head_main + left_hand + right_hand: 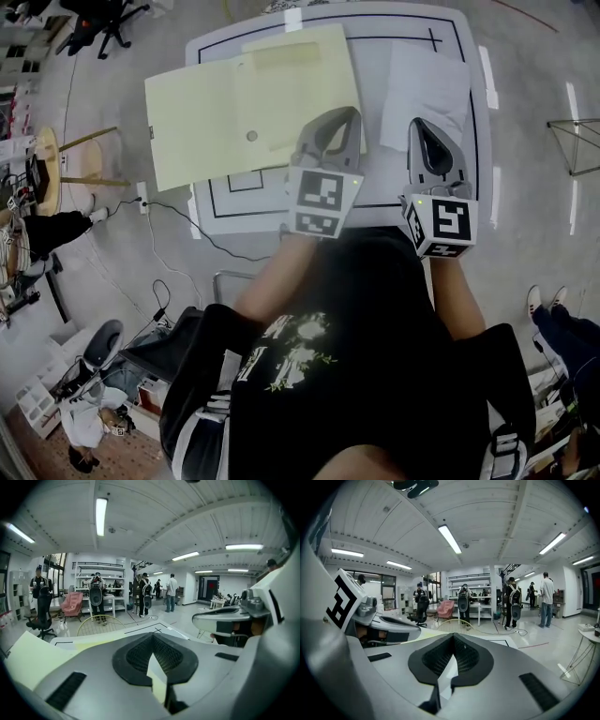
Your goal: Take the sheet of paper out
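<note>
White table (370,56); plain white sheet of paper (424,89) clenched in right gripper (419,127) fingers (429,155); pale-yellow folder (244,103) clenched in left gripper (349,117)

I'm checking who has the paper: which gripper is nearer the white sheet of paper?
Right. The right gripper pinches the white sheet's near edge; the left gripper sits to its left, clamped on the pale yellow folder.

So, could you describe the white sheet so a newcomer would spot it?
Start at the white table with black lines. On its right side lies the white sheet, near edge in the right tongs. The larger folder beside it is pale yellow.
</note>
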